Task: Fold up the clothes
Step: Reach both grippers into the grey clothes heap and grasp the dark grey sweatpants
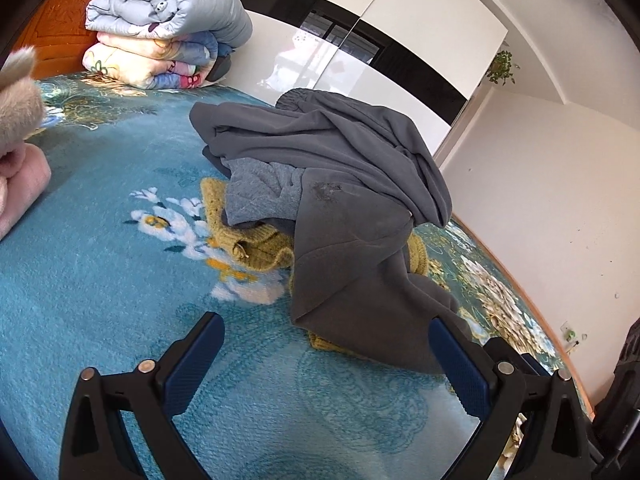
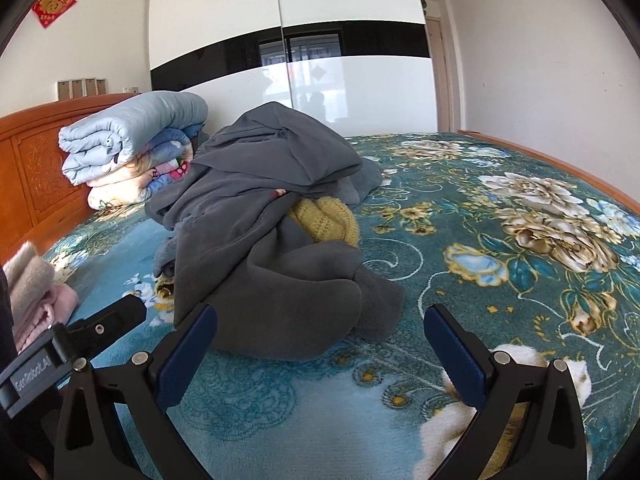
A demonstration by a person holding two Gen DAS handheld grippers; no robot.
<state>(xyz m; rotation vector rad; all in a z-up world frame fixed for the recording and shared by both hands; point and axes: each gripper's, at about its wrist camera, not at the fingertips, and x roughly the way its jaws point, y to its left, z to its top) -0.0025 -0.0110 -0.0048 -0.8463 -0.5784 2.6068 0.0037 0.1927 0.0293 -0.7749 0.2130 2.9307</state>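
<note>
The gray top (image 1: 344,208) looks soft and floppy. Grab its low edge at the frame's bottom. Left gripper (image 1: 326,354) and right gripper (image 2: 320,344) are both wide apart, empty.

Two low wrist views, close over the bed (image 1: 100,280), both facing the clothes pile (image 1: 340,184).

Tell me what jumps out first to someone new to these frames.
The heap of unfolded clothes mid-bed: a dark grey sweatshirt draped over a mustard knit sweater. Under it, the teal floral blanket fills the bed. Folded quilts are stacked by the orange headboard; the left gripper and right gripper hover open, short of the heap.
</note>
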